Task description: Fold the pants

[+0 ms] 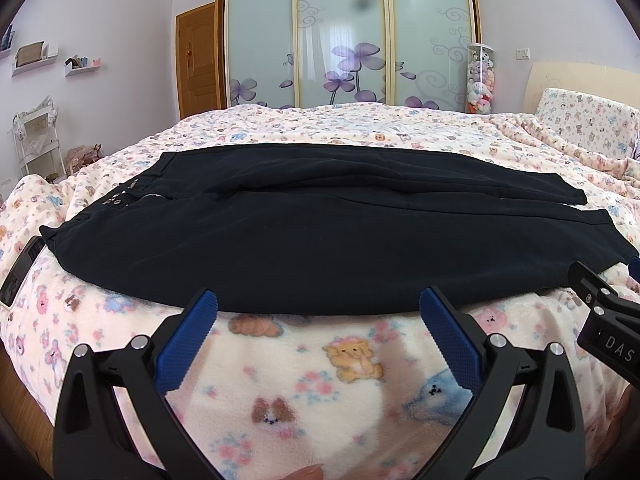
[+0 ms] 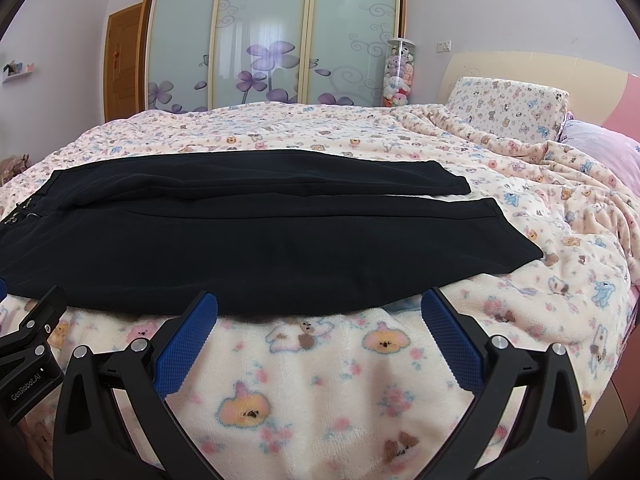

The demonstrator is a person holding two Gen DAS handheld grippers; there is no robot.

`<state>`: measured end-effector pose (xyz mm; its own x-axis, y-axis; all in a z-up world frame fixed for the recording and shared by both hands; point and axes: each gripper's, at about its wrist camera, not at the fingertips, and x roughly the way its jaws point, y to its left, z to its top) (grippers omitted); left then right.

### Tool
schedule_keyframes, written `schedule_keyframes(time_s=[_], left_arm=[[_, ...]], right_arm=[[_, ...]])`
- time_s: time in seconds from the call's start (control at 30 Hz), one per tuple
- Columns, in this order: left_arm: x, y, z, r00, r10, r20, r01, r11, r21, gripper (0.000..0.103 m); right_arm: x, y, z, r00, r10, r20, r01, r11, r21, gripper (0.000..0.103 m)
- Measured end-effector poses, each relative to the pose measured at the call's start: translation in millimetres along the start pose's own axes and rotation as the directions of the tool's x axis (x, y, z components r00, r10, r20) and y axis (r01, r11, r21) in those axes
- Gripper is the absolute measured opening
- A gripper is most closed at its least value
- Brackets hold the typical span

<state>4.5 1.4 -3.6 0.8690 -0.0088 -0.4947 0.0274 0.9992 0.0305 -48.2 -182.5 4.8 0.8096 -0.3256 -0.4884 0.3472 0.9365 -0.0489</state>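
Black pants [image 1: 312, 232] lie flat across the bed, waistband to the left, both legs running right, side by side. They also show in the right wrist view [image 2: 260, 232]. My left gripper [image 1: 318, 300] is open and empty, its blue fingertips at the near edge of the pants, just above the blanket. My right gripper [image 2: 320, 300] is open and empty too, at the near edge of the near leg. The right gripper's body shows at the right edge of the left wrist view [image 1: 608, 320]; the left gripper's body shows at the left edge of the right wrist view [image 2: 28, 352].
The bed is covered by a cream fleece blanket [image 1: 320, 380] with a bear print. A black object [image 1: 20, 264] lies at the bed's left edge. Pillows [image 2: 508, 108] and the headboard are at the right. A sliding-door wardrobe [image 1: 344, 36] stands behind the bed.
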Motion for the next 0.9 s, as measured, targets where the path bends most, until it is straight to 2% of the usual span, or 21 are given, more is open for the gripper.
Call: schedule_keyframes(time_s=[0.63,0.9], left_arm=[[1.1,-0.5,0.2,1.0,-0.004,-0.003,0.004,1.0,0.0,0.101],[-1.3,-4.3,-7.6,0.999,-0.037,-0.014,0.037,0.999,-0.005,0.101]], right_arm=[[0.8,0.9,0.5,1.0,0.007,-0.006,-0.007,1.0,0.005,0.102],[-2.4,-11.9,1.6,0.997,0.078,0.026,-0.079,0.995,0.067,0.102]])
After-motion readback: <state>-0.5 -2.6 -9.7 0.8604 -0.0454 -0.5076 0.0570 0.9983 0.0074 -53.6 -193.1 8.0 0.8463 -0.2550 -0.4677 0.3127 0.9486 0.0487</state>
